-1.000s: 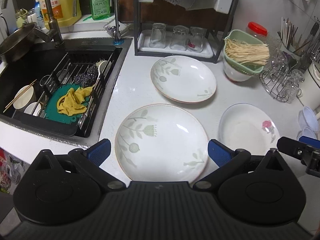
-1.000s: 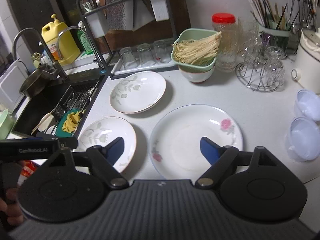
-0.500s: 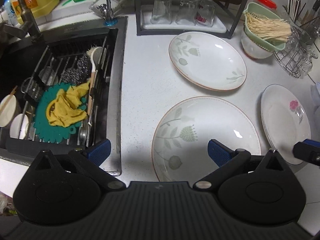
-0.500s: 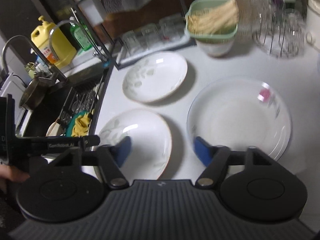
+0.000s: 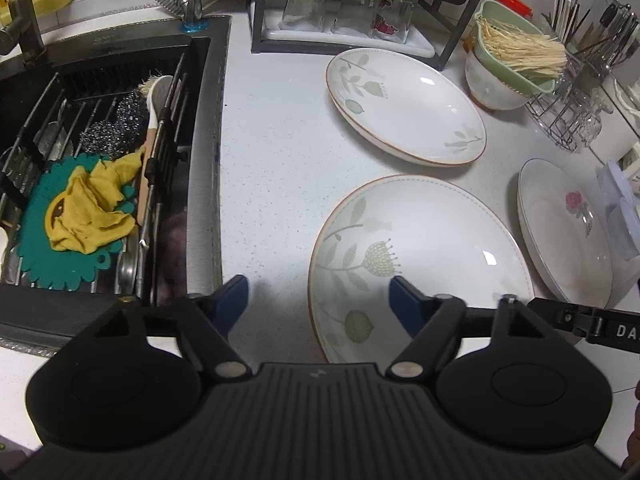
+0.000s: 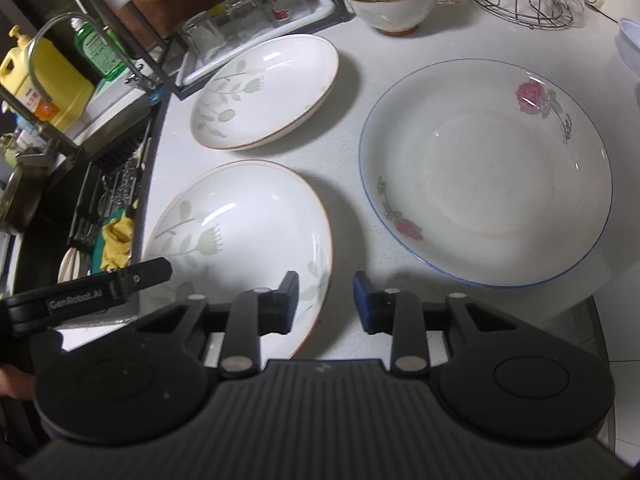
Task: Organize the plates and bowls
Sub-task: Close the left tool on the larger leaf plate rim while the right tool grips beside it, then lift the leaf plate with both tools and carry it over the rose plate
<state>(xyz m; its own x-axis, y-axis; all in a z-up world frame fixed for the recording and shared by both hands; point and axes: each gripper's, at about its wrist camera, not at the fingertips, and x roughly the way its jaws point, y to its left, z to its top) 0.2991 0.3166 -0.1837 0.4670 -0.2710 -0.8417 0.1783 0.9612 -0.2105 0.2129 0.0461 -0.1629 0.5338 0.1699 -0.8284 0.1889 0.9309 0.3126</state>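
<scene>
Each tool [image 5: 318, 300] [image 6: 325, 300] is black ribbed plastic with round hubs, silver screws, blue fingertips [image 6: 364, 300].

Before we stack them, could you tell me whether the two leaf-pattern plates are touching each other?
Apart. The left wrist view shows a strip of white counter between the near leaf-pattern plate and the far leaf-pattern plate.
</scene>
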